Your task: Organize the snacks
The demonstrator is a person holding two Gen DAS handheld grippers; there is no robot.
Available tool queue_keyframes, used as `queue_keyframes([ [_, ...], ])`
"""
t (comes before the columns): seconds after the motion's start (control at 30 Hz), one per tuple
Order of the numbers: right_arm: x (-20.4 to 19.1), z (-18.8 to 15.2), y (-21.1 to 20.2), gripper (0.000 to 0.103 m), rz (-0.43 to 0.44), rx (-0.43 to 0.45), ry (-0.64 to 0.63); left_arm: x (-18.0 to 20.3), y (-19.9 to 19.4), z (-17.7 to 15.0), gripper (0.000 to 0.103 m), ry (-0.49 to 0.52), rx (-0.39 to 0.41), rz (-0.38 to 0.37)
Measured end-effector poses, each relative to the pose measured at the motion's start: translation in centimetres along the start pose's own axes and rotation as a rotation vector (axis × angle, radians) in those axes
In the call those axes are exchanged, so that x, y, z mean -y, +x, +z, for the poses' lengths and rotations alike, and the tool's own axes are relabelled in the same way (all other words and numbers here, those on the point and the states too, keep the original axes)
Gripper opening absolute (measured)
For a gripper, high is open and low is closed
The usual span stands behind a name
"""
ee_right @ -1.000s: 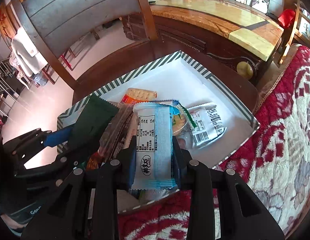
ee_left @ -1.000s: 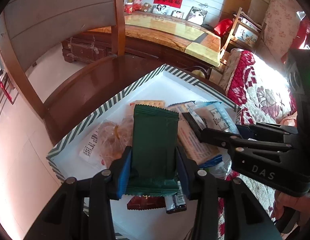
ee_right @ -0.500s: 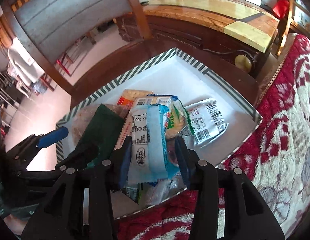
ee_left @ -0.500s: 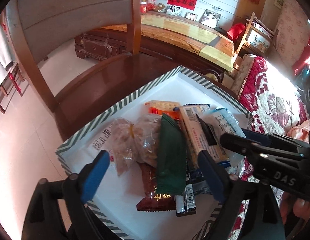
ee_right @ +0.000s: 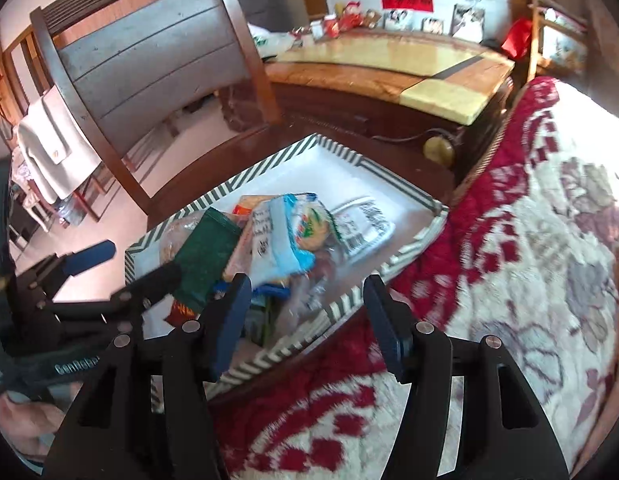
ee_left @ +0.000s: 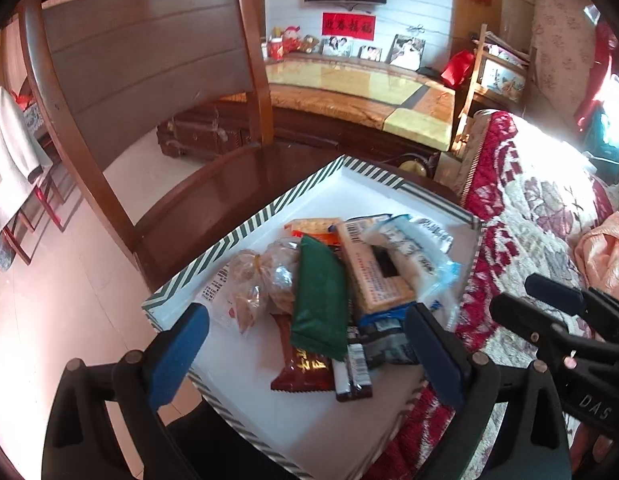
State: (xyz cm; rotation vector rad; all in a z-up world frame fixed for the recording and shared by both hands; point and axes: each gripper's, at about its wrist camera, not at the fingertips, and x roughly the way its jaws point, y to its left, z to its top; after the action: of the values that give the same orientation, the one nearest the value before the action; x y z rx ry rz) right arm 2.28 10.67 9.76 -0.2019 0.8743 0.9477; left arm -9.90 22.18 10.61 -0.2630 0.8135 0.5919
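A white tray with a green-striped rim (ee_left: 245, 227) (ee_right: 393, 262) rests on a wooden chair seat and holds a pile of snack packets. A dark green packet (ee_left: 318, 296) (ee_right: 207, 258) lies on the pile beside a light blue packet (ee_left: 413, 252) (ee_right: 275, 240), a clear bag of brown snacks (ee_left: 257, 280), a tan biscuit pack (ee_left: 373, 272) and a dark red packet (ee_left: 303, 368). My left gripper (ee_left: 305, 354) is open and empty just above the tray's near edge. My right gripper (ee_right: 307, 320) is open and empty, over the tray's right rim.
The chair's backrest (ee_left: 141, 48) rises behind the tray. A red-and-cream floral blanket (ee_right: 509, 260) lies to the right. A long wooden cabinet with a yellow top (ee_left: 349, 88) stands behind. Pale tile floor (ee_left: 37, 320) lies to the left.
My left gripper let go of the green packet and my right gripper let go of the light blue packet. Both packets now lie on the pile, and both grippers have drawn back.
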Motion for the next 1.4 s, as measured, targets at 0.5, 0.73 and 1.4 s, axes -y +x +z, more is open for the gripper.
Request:
queue_keyframes([
  [0.5, 0.4, -3.2, -2.4, 0.059, -0.003, 0.004, 0.015, 0.6, -2.0, -1.0, 0.102, -0.006, 0.018, -0.068],
  [0.73, 0.3, -3.3, -2.5, 0.059, -0.005, -0.005, 0.014, 0.4, -1.9, -1.2, 0.103, -0.017, 0.013, -0.07],
  [1.4, 0.4, -3.1, -2.0, 0.059, -0.003, -0.032, 0.005, 0.9, -2.1, -1.5, 0.103, 0.053, 0.045, 0.03],
])
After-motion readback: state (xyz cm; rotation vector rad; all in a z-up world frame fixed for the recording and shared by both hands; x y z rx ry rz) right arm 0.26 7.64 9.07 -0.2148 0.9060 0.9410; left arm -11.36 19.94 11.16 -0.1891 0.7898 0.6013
